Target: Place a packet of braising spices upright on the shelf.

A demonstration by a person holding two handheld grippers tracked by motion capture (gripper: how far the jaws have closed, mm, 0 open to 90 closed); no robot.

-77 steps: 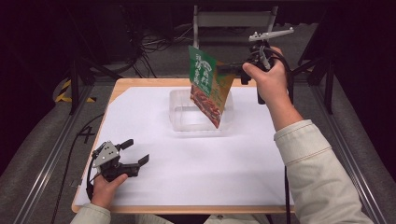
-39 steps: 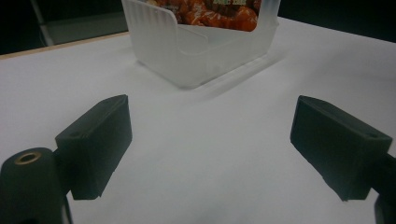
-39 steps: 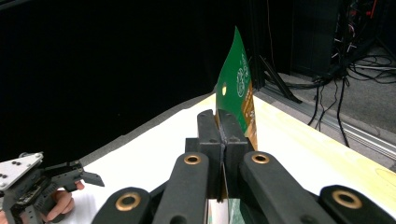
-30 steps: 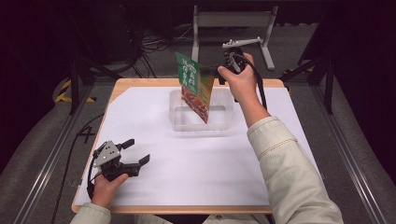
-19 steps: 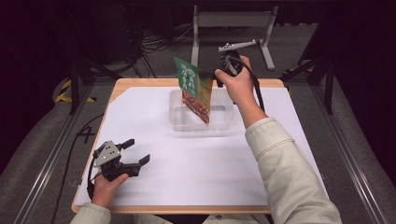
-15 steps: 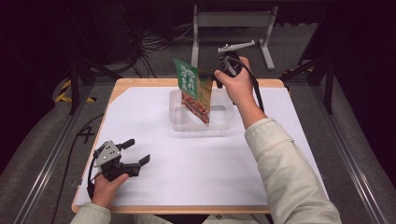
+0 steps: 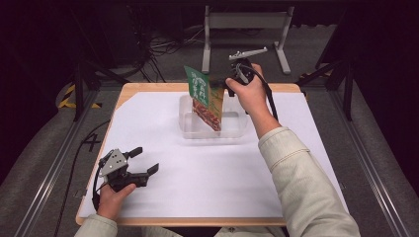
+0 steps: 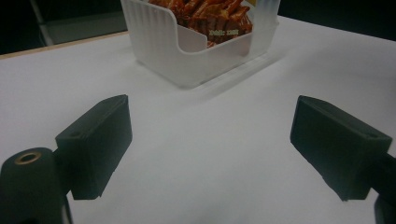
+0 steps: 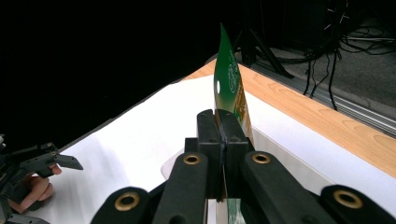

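A green and red snack bag [image 7: 205,98] hangs tilted with its lower end inside a clear plastic bin [image 7: 236,129] at the table's far middle. My right gripper [image 7: 226,82] is shut on the bag's upper edge; in the right gripper view the jaws pinch the thin green bag [image 9: 229,80] between them. The left gripper view shows the bin [image 8: 168,46] with the red printed bag [image 8: 210,18] in it, ahead of my open left gripper [image 8: 210,144]. That left gripper [image 7: 143,160] rests on the white sheet near the front left corner, with nothing between its jaws.
A white sheet [image 7: 207,177] covers the wooden table [image 7: 148,89]. A metal stand [image 7: 244,22] rises behind the far edge, with cables on the floor. Rails run along both sides of the table.
My right gripper has carried the bag leftward and lower, so its bottom end now sits in the bin. The left gripper has stayed still.
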